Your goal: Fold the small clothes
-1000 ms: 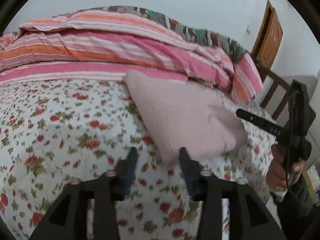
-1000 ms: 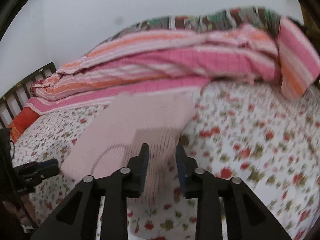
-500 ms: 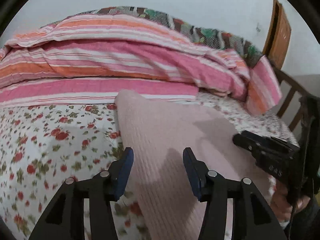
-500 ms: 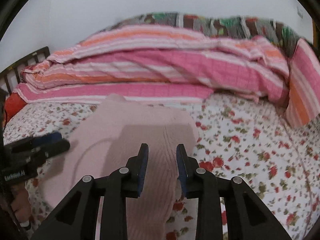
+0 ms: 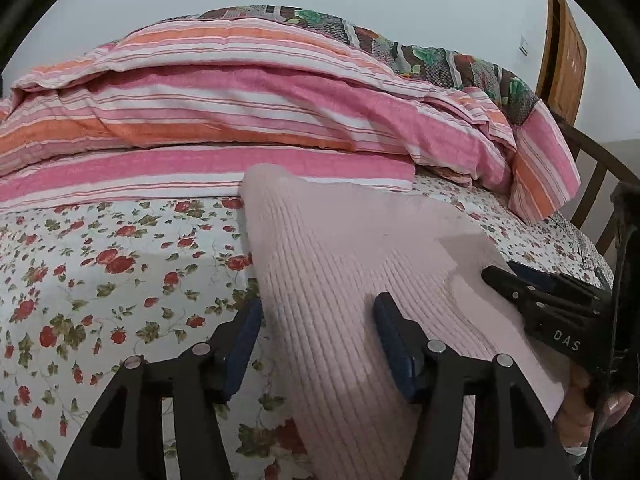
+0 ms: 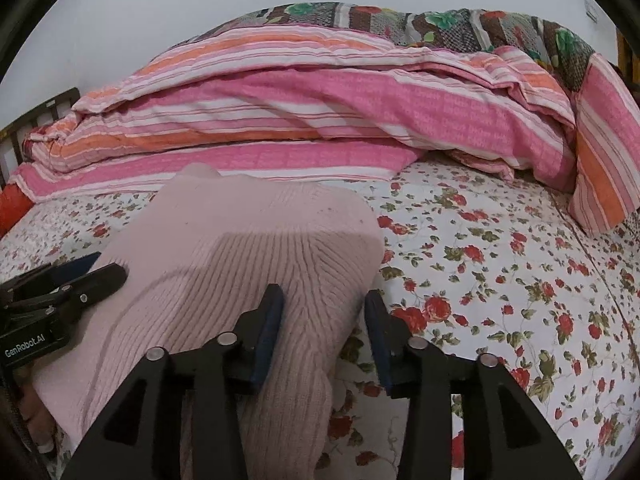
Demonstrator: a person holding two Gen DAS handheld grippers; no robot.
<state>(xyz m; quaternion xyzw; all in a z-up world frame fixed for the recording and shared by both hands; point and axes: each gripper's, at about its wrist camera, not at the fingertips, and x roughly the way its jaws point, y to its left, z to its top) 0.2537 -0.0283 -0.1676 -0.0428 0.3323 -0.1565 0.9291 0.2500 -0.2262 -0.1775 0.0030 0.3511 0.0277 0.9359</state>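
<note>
Pink ribbed knit garment (image 5: 352,280) lies on the floral bed (image 5: 100,264); the left hand-held gripper (image 5: 316,340) and the right hand-held gripper (image 6: 324,332) are opening, fabric loose between their jaws.

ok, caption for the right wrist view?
Right claw opening over a pale pink ribbed knit garment on the floral bedsheet, left claw alongside.

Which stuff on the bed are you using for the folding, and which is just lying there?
For the folding:
pink knitted garment
left gripper, jaws opening over the knit
right gripper, jaws opening over the knit

Just lying there:
striped quilt
patchwork blanket
floral sheet
wooden door
</note>
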